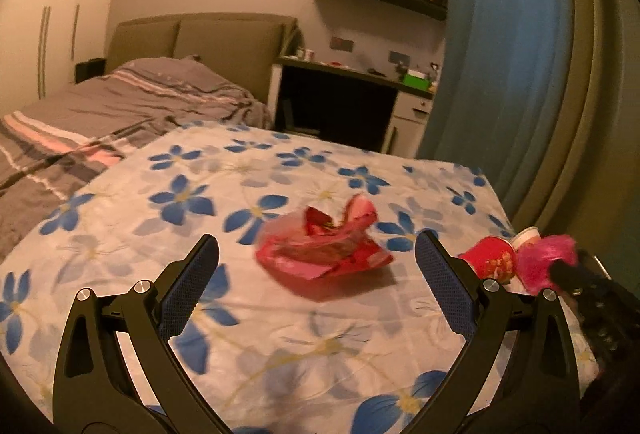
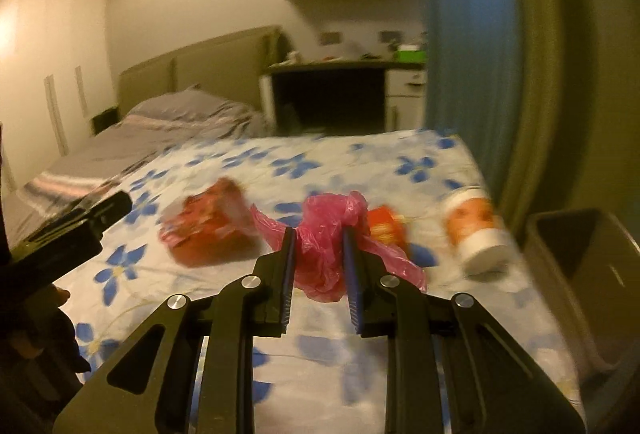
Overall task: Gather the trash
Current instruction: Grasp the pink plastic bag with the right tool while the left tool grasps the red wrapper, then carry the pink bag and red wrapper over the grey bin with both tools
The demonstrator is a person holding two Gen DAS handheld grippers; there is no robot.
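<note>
A crumpled red snack wrapper (image 1: 324,250) lies on the flower-print tablecloth (image 1: 280,334), just ahead of my open, empty left gripper (image 1: 318,258). It also shows in the right wrist view (image 2: 208,230). My right gripper (image 2: 320,246) is shut on a crumpled pink plastic bag (image 2: 324,258), held just above the cloth; the bag also shows in the left wrist view (image 1: 546,266). A small red cup (image 2: 386,228) lies behind the bag. An orange-and-white paper cup (image 2: 478,230) lies on its side to the right.
A dark open bin (image 2: 588,274) stands off the table's right edge. A blue curtain (image 1: 500,53) hangs at the right. A bed (image 1: 100,121) lies to the left and a desk (image 1: 352,93) stands behind the table.
</note>
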